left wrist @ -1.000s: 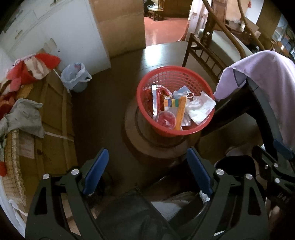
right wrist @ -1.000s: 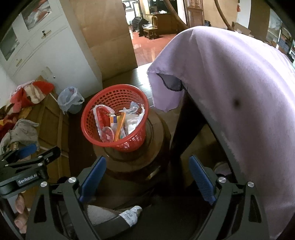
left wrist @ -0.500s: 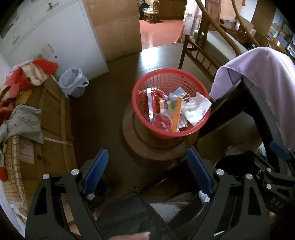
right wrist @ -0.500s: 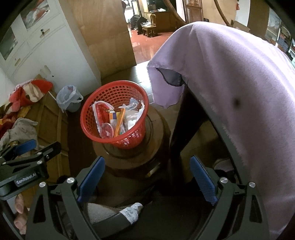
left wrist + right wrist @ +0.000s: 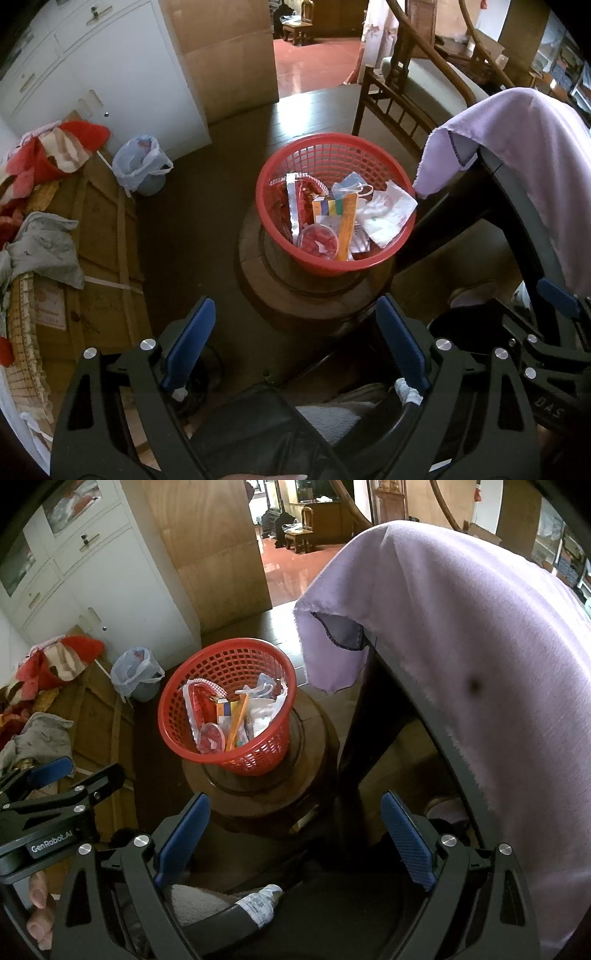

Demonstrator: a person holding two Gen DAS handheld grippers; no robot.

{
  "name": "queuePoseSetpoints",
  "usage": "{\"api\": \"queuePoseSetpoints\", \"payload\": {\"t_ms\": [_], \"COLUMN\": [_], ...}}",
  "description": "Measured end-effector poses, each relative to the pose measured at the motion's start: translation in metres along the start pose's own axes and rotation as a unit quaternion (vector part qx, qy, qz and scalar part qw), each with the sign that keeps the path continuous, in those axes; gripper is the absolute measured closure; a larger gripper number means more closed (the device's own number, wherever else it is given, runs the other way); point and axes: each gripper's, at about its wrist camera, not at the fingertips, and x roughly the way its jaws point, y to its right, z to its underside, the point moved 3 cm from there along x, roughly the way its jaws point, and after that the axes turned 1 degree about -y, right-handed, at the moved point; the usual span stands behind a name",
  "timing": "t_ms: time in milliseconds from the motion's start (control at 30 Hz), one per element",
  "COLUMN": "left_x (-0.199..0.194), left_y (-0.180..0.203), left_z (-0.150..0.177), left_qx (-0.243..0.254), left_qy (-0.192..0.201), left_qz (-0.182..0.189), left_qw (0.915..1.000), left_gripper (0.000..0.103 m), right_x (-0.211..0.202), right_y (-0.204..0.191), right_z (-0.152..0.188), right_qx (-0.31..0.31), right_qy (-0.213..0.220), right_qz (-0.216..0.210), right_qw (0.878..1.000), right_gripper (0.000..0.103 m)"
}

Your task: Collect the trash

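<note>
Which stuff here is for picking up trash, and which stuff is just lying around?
For the job:
- red basket holding wrappers and a face mask
- left gripper, open
- right gripper, open

Just lying around:
- purple cloth over the table
- bagged bin
- clothes pile
- wooden chair

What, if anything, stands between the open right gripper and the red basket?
Nothing visible. The right gripper, empty, looks across the round wooden stool at the red plastic mesh basket; the lilac cloth hangs to its right.
</note>
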Motion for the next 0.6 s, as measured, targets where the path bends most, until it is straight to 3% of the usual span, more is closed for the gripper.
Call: {"api": "queuePoseSetpoints", "payload": {"t_ms": [600], "left_x": [-0.0009], "left_y": [0.0028], "left_z": [0.0004], "left_qx": [0.011], "left_qy": [0.013], "left_qz": [-0.016], "left_qw": [0.9997], "left_gripper": [0.015], "right_x": [0.0035], "right_y": [0.0013], "right_z": [0.0027], "right_qx": [0.001], "right_qy": [-0.005], "right_qz": [0.000], "right_qw": [1.000], "right_gripper": [0.011]}}
